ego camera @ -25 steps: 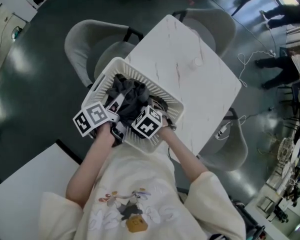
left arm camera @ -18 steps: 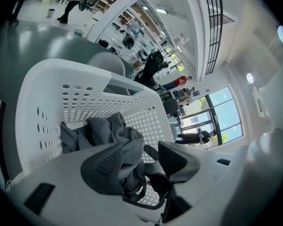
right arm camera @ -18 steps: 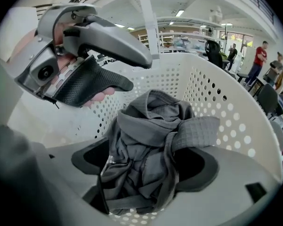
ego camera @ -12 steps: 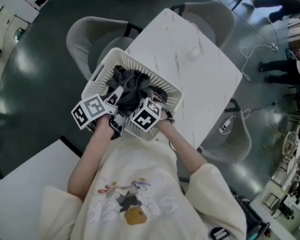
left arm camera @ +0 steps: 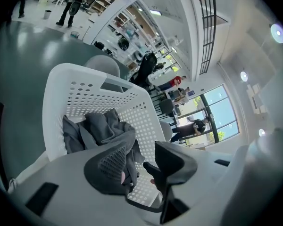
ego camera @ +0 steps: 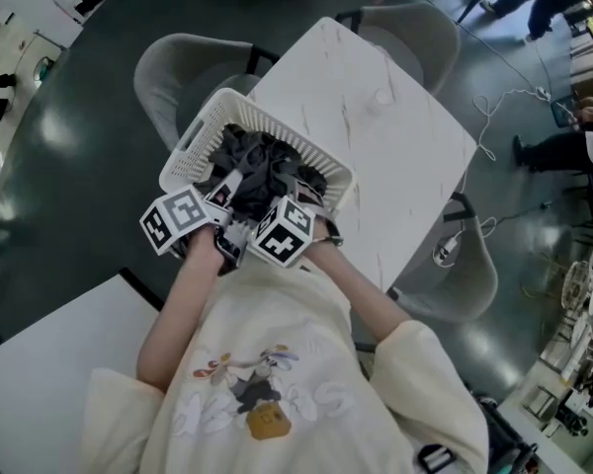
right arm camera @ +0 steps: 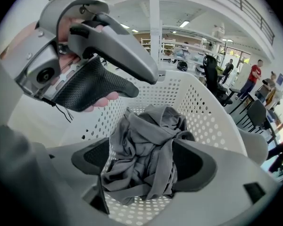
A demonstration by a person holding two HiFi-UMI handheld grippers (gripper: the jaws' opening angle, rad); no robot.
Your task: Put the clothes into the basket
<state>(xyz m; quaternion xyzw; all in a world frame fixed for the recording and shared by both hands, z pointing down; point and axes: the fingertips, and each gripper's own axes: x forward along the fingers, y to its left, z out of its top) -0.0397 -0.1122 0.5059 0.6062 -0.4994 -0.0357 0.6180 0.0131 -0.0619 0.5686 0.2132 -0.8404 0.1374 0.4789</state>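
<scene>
A white perforated basket (ego camera: pixel 201 136) stands on the near corner of a white marble table (ego camera: pixel 395 156). Crumpled grey clothes (ego camera: pixel 262 166) lie inside it. My left gripper (ego camera: pixel 225 192) hovers over the basket's near side. In the left gripper view its jaws (left arm camera: pixel 140 149) have just been closing and stand apart with nothing between them; the grey clothes (left arm camera: pixel 101 128) lie beyond the left jaw. My right gripper (ego camera: pixel 301 205) hangs beside it, open, pointing down at the grey bundle (right arm camera: pixel 146 154), which shows between its wide jaws and rests on the basket floor (right arm camera: pixel 146 206).
Grey armchairs stand round the table: one behind the basket (ego camera: pixel 178 77), one at the far end (ego camera: pixel 415 38), one at the right (ego camera: pixel 455 284). Another white table (ego camera: pixel 40 383) is at the lower left. A cable (ego camera: pixel 504 107) trails on the dark floor. People stand at the far right.
Both grippers have lifted slightly and drawn back toward the person. The grey clothes stay in the basket.
</scene>
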